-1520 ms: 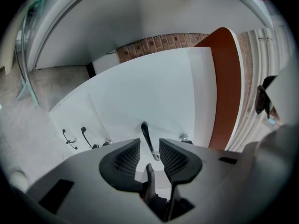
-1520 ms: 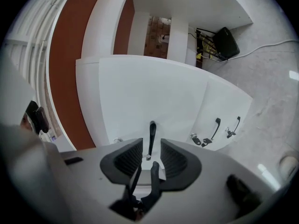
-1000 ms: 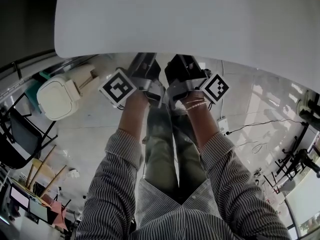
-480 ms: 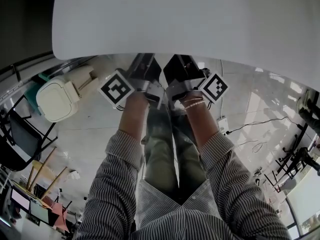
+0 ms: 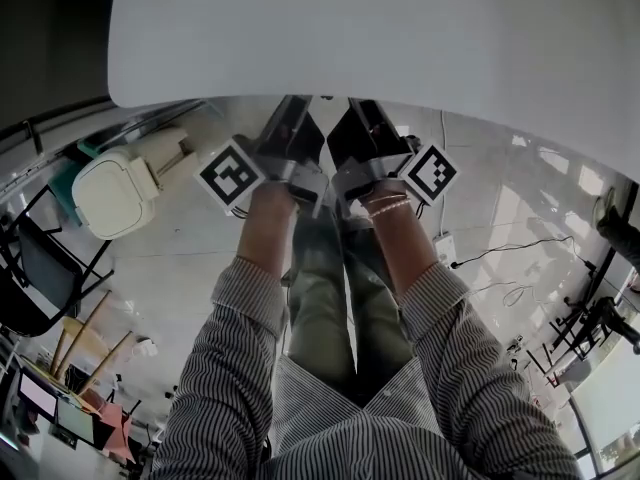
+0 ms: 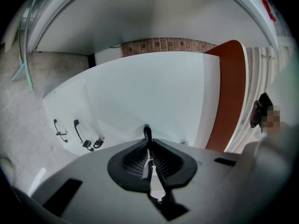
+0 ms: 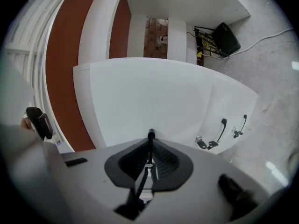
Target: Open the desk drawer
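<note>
The white desk top (image 5: 380, 38) fills the upper head view, and both grippers reach under its front edge, so their jaws are hidden there. Only the marker cubes show, left (image 5: 232, 175) and right (image 5: 432, 173). In the left gripper view the white drawer front (image 6: 149, 87) stands straight ahead. My left gripper (image 6: 147, 141) has just been closing, and the black drawer handle (image 6: 147, 132) now sits pinched between its pads. In the right gripper view my right gripper (image 7: 150, 146) is likewise shut on the black handle (image 7: 151, 135) in front of the drawer front (image 7: 154, 97).
Lower on the same white unit are two black pull handles with keys (image 6: 77, 130) (image 7: 219, 129). A red-brown side panel (image 6: 229, 97) flanks the drawer. On the floor are a cream bin (image 5: 115, 193), a black chair (image 5: 40, 268) and cables (image 5: 500, 253).
The left gripper's marker cube has rolled slightly. Both hands stay in the same place under the desk edge.
</note>
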A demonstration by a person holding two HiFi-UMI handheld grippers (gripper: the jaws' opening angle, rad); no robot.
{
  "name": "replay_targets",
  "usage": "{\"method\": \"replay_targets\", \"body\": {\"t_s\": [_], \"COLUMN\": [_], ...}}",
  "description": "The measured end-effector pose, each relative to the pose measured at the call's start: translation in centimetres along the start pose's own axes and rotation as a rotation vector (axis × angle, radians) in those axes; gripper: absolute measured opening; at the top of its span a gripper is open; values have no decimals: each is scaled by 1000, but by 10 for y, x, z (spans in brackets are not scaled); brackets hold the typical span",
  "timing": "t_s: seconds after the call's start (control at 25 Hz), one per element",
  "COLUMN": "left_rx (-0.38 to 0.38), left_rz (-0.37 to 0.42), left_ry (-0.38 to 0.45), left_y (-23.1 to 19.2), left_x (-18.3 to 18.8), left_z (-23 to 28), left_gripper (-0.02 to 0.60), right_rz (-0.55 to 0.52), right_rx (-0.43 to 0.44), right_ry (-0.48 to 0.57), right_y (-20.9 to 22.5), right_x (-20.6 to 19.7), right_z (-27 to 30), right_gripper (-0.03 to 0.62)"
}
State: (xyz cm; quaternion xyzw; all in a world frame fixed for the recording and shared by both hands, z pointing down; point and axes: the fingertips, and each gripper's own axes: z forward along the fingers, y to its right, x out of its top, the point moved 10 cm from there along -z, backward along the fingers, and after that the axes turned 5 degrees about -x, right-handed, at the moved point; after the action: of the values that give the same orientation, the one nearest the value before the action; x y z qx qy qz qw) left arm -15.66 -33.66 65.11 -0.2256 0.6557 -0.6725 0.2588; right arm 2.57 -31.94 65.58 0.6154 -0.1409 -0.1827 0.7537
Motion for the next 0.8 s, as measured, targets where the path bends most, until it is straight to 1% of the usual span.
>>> {"method": "replay_targets", "body": {"t_s": [0.16,0.24,0.56,0.8], "left_rx": [4,-5,-5,2], "left_rz": [10,5,7,13], "left_ry": [-12,-3,14,36], "left_y": [1,3,1,8], "left_x": [-3,-5,-23,-47], "left_z": [-16,-21,-46,-70], "left_gripper": [38,38,38,38], "right_rz": [-3,1,11,22], "right_rx": [15,20,6,3], "right_ry": [-4,-6,-32,-42], "right_y": [1,1,5,5], "right_x": [-11,-15,-30,-42], "right_z": [-10,-14,-38,-67], "right_gripper": [37,37,37,37]}}
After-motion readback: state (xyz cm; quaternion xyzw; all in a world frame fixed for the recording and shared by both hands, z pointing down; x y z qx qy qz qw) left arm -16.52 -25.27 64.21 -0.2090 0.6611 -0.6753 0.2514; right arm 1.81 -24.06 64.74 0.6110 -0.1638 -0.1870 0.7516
